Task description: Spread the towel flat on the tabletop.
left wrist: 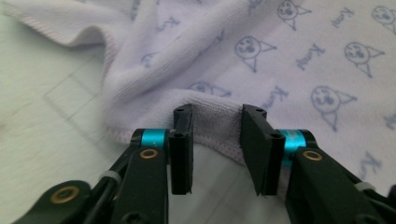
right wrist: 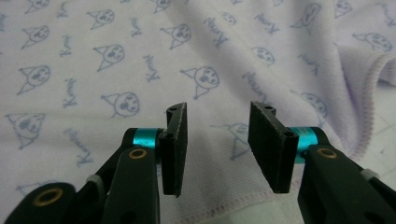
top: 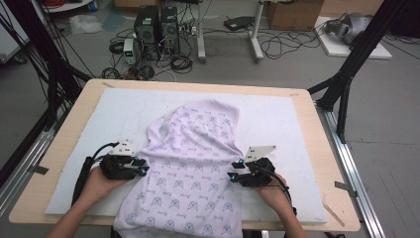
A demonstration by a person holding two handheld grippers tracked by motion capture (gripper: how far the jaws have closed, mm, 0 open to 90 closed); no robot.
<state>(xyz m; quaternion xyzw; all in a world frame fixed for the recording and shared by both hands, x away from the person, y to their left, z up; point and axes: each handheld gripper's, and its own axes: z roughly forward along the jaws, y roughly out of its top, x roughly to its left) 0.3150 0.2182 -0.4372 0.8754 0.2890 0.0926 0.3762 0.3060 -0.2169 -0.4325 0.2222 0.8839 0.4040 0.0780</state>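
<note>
Towel (top: 190, 163), soft and floppy, is seen mid-frame in the high view, draped over the counter (top: 327, 134) edge. Left gripper view: left tongs (left wrist: 215, 140) parted around its raised hem, best pinched there. Right gripper view: right tongs (right wrist: 219, 140) parted over flat cloth.

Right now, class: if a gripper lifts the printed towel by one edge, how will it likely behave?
The towel already lies in soft folds, so it would probably droop, not stay flat. Its looped pile looks grippy, unlikely to slip. It hangs over the table edge, so it may drag.
</note>
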